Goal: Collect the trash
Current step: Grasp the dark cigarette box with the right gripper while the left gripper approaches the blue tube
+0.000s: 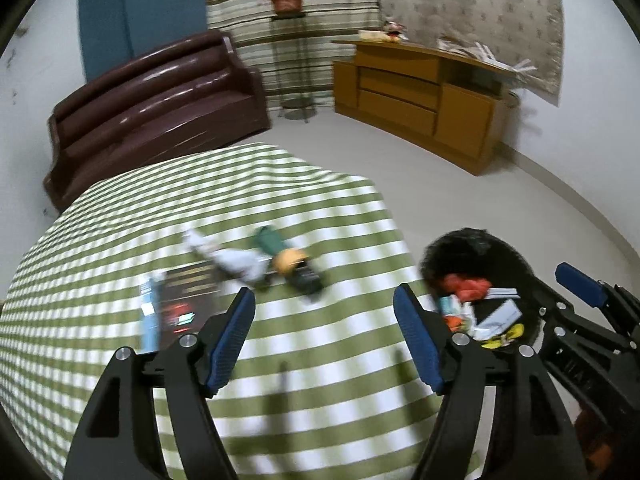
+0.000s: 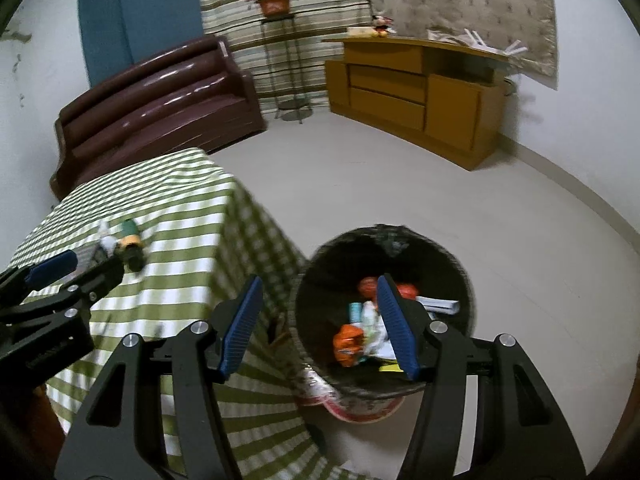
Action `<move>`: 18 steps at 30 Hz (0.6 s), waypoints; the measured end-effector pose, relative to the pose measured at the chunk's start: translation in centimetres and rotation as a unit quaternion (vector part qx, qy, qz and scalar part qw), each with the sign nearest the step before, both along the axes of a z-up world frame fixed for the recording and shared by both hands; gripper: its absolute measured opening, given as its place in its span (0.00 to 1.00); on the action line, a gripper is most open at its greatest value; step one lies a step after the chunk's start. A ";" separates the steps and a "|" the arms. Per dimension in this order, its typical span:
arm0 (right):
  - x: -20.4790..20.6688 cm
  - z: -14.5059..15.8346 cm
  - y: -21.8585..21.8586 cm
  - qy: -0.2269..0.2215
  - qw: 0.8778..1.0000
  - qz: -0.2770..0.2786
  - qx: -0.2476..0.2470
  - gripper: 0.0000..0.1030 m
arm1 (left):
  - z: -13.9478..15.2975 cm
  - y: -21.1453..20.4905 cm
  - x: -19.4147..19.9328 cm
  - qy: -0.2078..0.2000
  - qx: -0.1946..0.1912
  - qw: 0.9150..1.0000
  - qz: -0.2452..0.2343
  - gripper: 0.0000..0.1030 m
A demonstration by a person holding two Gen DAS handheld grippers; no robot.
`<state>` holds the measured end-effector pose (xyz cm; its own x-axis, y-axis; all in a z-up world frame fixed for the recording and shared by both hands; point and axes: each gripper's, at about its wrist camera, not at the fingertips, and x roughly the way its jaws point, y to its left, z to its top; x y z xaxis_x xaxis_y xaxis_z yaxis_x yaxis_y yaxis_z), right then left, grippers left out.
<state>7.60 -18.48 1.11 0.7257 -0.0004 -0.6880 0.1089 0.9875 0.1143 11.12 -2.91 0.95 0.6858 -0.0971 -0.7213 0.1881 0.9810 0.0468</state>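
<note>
Trash items on a green-and-white striped table [image 1: 120,232] and a black round woven waste bin [image 2: 460,268] beside it.

On the table lie, close together, a flat dark printed packet [image 1: 188,292] with a light blue strip [image 1: 149,316] along its left edge, a crumpled white wrapper [image 1: 236,262], and a green, orange and black tube-shaped item [image 1: 286,260] lying on its side, touching the wrapper; all are blurred. The bin stands upright on the floor just beside the table's corner and holds orange wrappers [image 2: 348,340], white paper scraps [image 2: 438,304] and a yellow piece [image 1: 505,336].
</note>
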 end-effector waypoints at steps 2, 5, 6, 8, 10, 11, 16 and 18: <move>0.2 0.3 1.6 -0.001 1.000 0.014 0.000 0.57 | 0.2 1.7 -0.3 -0.001 -0.001 1.000 0.015 0.68; 0.3 0.7 4.0 -0.001 0.999 0.033 -0.001 0.62 | 0.3 4.7 -0.7 -0.002 -0.003 0.999 0.040 0.68; 0.4 0.8 4.8 -0.002 0.999 0.039 0.000 0.62 | 0.2 5.8 -0.9 -0.002 -0.003 0.999 0.049 0.68; 0.6 1.2 6.6 -0.002 0.999 0.054 -0.001 0.63 | 0.0 8.2 -1.1 0.001 -0.002 0.998 0.070 0.68; 0.9 1.3 8.0 -0.001 0.998 0.065 -0.001 0.63 | -0.2 9.8 -1.2 0.004 -0.003 0.996 0.086 0.68; 1.1 1.4 9.2 0.000 0.997 0.074 0.000 0.64 | -0.3 10.6 -1.3 0.006 -0.003 0.996 0.093 0.68; 1.9 1.5 12.8 0.005 0.995 0.100 0.004 0.65 | -0.6 14.6 -2.0 0.007 -0.003 0.992 0.125 0.68; 2.5 1.4 14.5 0.008 0.994 0.109 0.006 0.65 | -0.7 15.9 -2.2 0.008 -0.002 0.991 0.135 0.68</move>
<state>10.10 -3.94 2.54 0.6964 0.1641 -0.6987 -0.1060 0.9864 0.1260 8.94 13.03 0.28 0.6762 0.0858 -0.7317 -0.0814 0.9958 0.0416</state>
